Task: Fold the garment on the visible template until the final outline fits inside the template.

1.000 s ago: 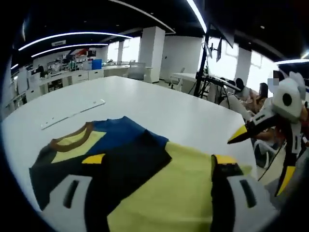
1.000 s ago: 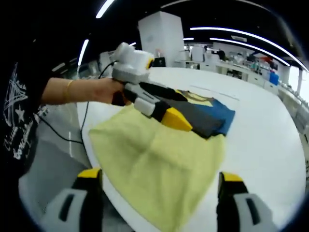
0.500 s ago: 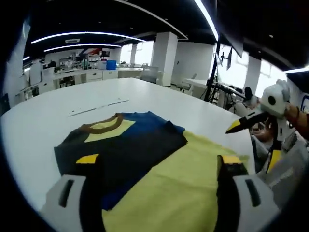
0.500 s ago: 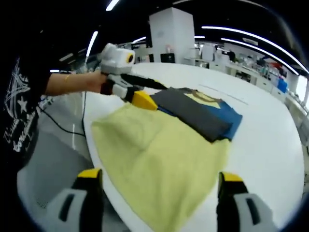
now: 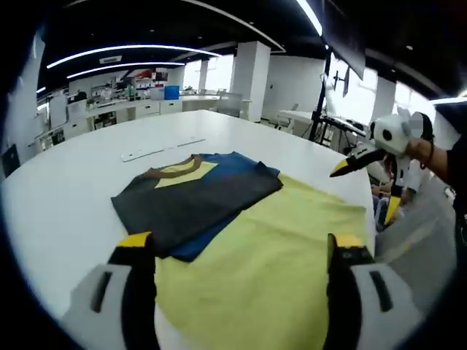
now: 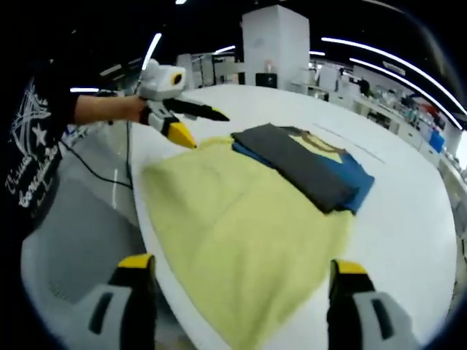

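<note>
Left gripper view: a soft, limp T-shirt (image 5: 193, 200) is seen folded on the yellow template cloth (image 5: 277, 255) on the tabletop (image 5: 66, 189). Both grippers' jaws are held apart, empty. A hem edge should be pinched.

Open office, white pillar (image 5: 249, 79), ceiling light-strips (image 5: 117, 52)

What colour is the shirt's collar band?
Brown, on the garment; the collar band shows best in the left gripper view.
</note>
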{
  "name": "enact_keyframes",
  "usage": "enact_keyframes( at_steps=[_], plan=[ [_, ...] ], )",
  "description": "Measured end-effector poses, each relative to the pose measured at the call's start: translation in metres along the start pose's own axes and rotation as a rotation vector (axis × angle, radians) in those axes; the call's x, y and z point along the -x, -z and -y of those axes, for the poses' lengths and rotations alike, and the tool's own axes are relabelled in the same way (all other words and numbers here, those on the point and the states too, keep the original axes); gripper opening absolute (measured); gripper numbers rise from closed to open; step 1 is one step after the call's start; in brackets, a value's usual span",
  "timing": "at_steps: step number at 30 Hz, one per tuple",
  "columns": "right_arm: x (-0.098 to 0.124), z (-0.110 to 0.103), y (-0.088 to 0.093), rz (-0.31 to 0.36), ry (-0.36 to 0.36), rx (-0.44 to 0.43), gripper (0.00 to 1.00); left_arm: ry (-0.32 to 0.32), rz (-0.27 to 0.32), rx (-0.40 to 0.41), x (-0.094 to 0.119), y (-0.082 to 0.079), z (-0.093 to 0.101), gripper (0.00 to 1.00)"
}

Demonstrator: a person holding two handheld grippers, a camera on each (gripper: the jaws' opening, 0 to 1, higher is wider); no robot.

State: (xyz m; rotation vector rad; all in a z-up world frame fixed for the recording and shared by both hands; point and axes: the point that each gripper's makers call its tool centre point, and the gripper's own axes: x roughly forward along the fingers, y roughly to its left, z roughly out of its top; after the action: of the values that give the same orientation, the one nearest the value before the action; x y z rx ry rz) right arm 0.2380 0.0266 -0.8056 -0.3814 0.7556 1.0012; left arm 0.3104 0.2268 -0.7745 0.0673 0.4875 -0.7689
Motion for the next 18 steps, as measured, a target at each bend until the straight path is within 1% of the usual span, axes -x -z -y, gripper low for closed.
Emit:
enact_keyframes(
  at_steps=[4, 9, 11, 13, 15, 18],
  plan=[
    [0.0, -0.001, 0.008, -0.034, -0.017, 0.026, 0.99, 0.016, -0.004, 0.001, 0.014, 0.007, 0.006, 0.93],
    [0.002, 0.001, 0.017, -0.075, -0.026, 0.044, 0.97, 0.032, -0.026, 0.001, 0.027, 0.019, 0.017, 0.93],
    [0.003, 0.001, 0.02, -0.09, -0.03, 0.067, 0.96, 0.039, -0.029, -0.005, 0.032, 0.022, 0.019, 0.92],
    [0.003, 0.0, 0.023, -0.103, -0.041, 0.075, 0.95, 0.041, -0.045, -0.017, 0.037, 0.027, 0.019, 0.91],
    [0.002, -0.001, 0.027, -0.118, -0.051, 0.087, 0.94, 0.051, -0.063, -0.024, 0.041, 0.033, 0.025, 0.9],
    [0.002, 0.0, 0.033, -0.154, -0.057, 0.126, 0.91, 0.072, -0.102, -0.032, 0.049, 0.043, 0.028, 0.87]
  ],
)
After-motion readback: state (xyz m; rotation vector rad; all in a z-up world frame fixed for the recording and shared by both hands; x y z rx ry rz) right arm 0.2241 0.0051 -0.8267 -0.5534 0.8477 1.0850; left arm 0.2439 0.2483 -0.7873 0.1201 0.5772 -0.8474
